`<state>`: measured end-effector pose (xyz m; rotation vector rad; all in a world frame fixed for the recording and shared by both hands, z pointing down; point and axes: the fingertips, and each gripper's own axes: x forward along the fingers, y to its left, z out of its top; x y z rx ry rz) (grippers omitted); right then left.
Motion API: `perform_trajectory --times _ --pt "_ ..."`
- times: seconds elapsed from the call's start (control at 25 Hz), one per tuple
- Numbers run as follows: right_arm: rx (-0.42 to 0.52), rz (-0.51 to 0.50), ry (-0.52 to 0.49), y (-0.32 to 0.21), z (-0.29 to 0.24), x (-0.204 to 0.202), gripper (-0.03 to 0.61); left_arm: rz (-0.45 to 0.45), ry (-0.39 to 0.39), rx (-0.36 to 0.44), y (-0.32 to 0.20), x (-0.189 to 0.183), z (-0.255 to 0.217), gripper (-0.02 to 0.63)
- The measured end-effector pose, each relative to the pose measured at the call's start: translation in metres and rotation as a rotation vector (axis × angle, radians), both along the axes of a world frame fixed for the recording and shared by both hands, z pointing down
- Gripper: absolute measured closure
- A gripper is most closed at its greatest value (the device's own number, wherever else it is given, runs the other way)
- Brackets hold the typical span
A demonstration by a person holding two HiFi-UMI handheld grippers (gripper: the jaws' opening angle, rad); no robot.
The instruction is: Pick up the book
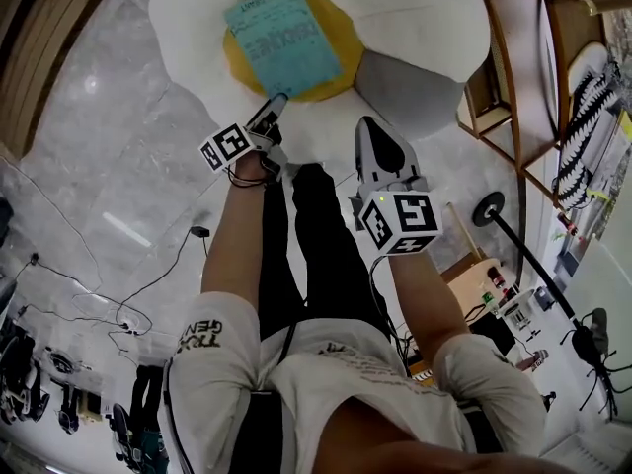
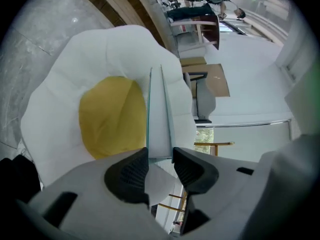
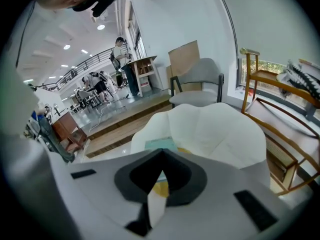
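Teal book [image 1: 284, 42], print illegible, pinched by left gripper [image 1: 277, 100].

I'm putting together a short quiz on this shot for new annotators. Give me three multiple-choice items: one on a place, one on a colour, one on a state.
1. Where is the book?
A. On the floor
B. Over the yellow cushion of the white chair
C. On a wooden shelf

2. What colour is the book's cover?
A. Light blue-green
B. Red
C. Black

3. What state is the left gripper in?
A. Open and empty
B. Shut on a cable
C. Shut on the book's edge

Answers:
1 B: in the head view the book covers part of the yellow cushion.
2 A: in the head view the cover is pale blue-green with print on it.
3 C: in the left gripper view the book's thin edge sits between the two jaws, which press on it.
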<state>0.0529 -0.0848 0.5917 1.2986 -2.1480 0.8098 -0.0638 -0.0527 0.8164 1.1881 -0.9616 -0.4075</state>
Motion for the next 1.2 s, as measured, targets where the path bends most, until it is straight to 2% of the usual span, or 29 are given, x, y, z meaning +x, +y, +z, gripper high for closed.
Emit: perform_trajectory --times 0.24,0.48,0.68,0.76,0.8,0.84,0.88,0.96,1.0,1.04,1.12,1.2 --pt "0.063 0.015 -0.023 -0.009 -0.049 0.0 0.552 -0.043 -0.005 0.076 -0.012 -0.006 -0.073 0.44" --pt "0.119 0.051 -0.074 -0.014 -0.113 0.002 0.552 -0.061 -0.01 0.173 -0.02 -0.012 -0.169 0.44" --pt "0.19 0.063 -0.106 -0.017 -0.187 0.01 0.552 -0.047 -0.069 0.258 -0.02 -0.017 -0.27 0.442" --pt "0.229 0.067 -0.117 -0.031 -0.191 0.009 0.552 -0.045 -0.083 0.3 -0.033 -0.021 -0.288 0.442" --pt "0.237 0.069 -0.117 -0.041 -0.17 0.009 0.552 -0.042 -0.085 0.308 -0.041 -0.023 -0.272 0.442" --pt "0.221 0.07 -0.112 -0.046 -0.127 0.008 0.552 -0.038 -0.084 0.291 -0.041 -0.024 -0.235 0.44" --pt "0.166 0.067 -0.101 -0.039 -0.067 0.009 0.552 -0.038 -0.081 0.233 -0.024 -0.023 -0.181 0.442" --pt "-0.022 0.043 -0.066 0.003 0.079 0.012 0.552 -0.056 -0.066 0.033 0.046 -0.018 -0.054 0.442" --pt "-0.091 0.031 -0.047 0.015 0.146 0.015 0.552 -0.068 -0.055 -0.039 0.067 -0.016 0.003 0.442" --pt "-0.125 0.025 -0.032 0.015 0.198 0.017 0.552 -0.079 -0.043 -0.073 0.071 -0.015 0.047 0.442" --pt "-0.13 0.032 -0.014 0.003 0.244 0.022 0.552 -0.092 -0.018 -0.077 0.059 -0.014 0.079 0.442" --pt "-0.102 0.047 0.003 -0.006 0.236 0.026 0.552 -0.094 0.004 -0.06 0.048 -0.013 0.06 0.442"
